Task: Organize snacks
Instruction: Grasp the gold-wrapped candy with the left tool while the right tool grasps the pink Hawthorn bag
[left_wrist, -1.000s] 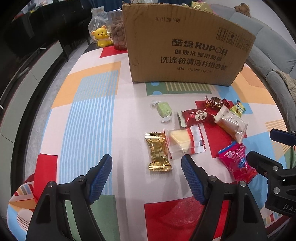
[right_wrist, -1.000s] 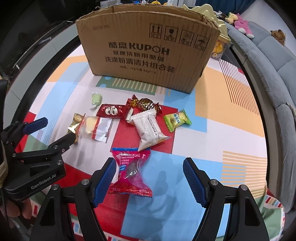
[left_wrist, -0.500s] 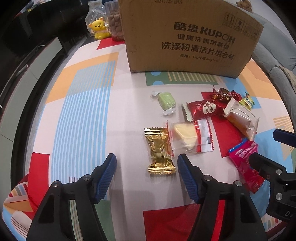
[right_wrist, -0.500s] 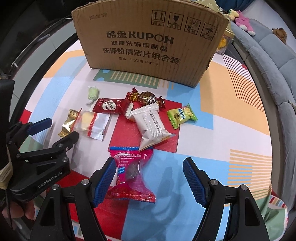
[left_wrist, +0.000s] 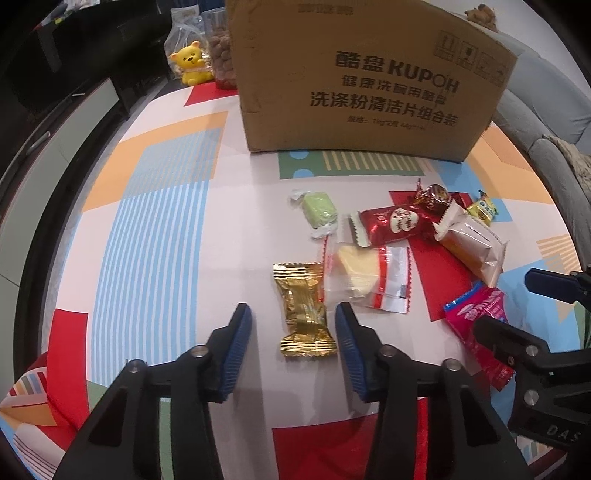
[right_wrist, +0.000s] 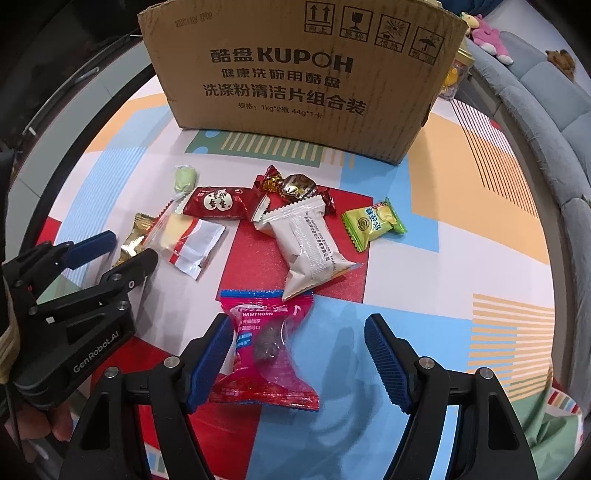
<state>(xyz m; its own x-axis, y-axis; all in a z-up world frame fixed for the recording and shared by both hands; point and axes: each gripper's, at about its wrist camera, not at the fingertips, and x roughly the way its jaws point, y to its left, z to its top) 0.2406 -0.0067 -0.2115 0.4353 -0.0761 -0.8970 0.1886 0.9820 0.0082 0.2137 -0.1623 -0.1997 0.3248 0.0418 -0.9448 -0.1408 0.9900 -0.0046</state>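
Note:
A gold-wrapped snack (left_wrist: 304, 314) lies on the patterned tablecloth between the jaws of my left gripper (left_wrist: 291, 321). Those jaws are closing, and the left pad still stands apart from the wrapper. A pink hawthorn pack (right_wrist: 266, 347) lies between the jaws of my right gripper (right_wrist: 297, 332). They are closing too, with the right pad well clear of the pack. Beyond them lie a clear pack with a yellow cake (left_wrist: 364, 277), a red pack (left_wrist: 391, 225), a green candy (left_wrist: 319, 212) and a white pack (right_wrist: 310, 243). The cardboard box (right_wrist: 295, 74) stands behind them.
A yellow-green pack (right_wrist: 373, 221) and a brown foil candy (right_wrist: 295, 186) lie near the white pack. A yellow bear toy (left_wrist: 190, 64) and a jar (left_wrist: 219, 55) stand left of the box. A grey sofa (right_wrist: 554, 110) runs along the right.
My left jaws have narrowed a lot around the gold snack. The right jaws have narrowed a little around the pink pack. Both views have drawn closer to the snacks.

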